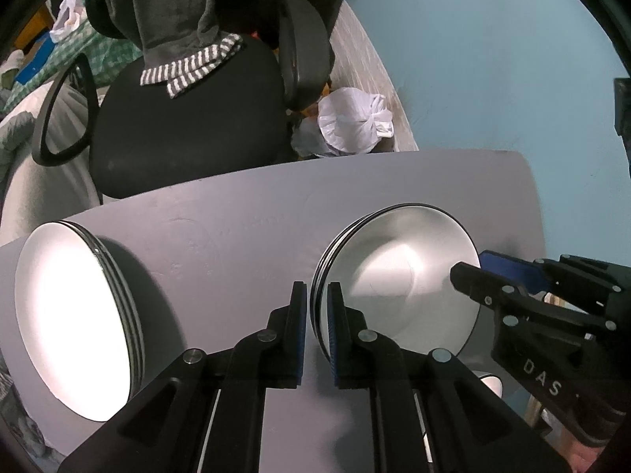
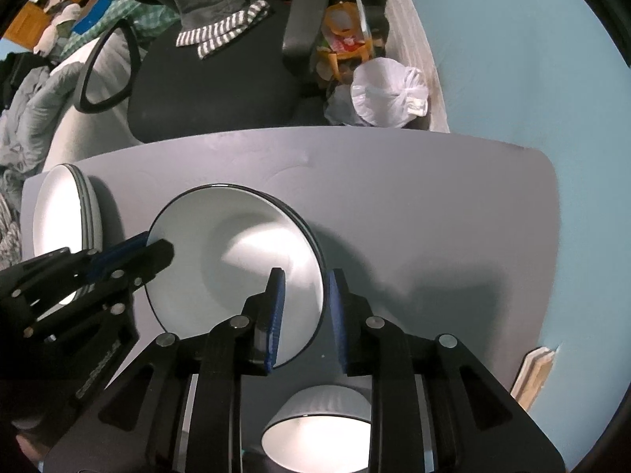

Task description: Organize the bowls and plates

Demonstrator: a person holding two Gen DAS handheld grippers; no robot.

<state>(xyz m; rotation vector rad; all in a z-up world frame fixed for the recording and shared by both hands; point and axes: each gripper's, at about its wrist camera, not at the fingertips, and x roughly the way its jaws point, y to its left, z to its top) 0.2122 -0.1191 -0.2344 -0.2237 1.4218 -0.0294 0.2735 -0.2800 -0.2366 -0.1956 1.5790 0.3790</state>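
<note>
Left wrist view takes in the grey worktop first, with a black office chair beyond its far edge. Taking the centre plate stack as the landmark: a second plate stack sits well to its left near the worktop's edge, and, in the right wrist view, a white bowl stands on the near side of it, under that camera.

Both grippers flank the centre stack. The left gripper straddles its left rim with the jaws only a narrow slot apart; the rim sits in that slot, and whether the pads press on it cannot be told. The right gripper straddles the opposite rim with a wider gap, and its outer pad stands visibly clear of the plate edge, so it holds nothing.

The top plate looks set down on the stack, so the task seems partway done, with the bowl yet to be placed. The likely risk is that a pad touching the rim drags or tips the top plate as the grippers lift away, sliding it off centre. A low retreat could also knock the bowl.
</note>
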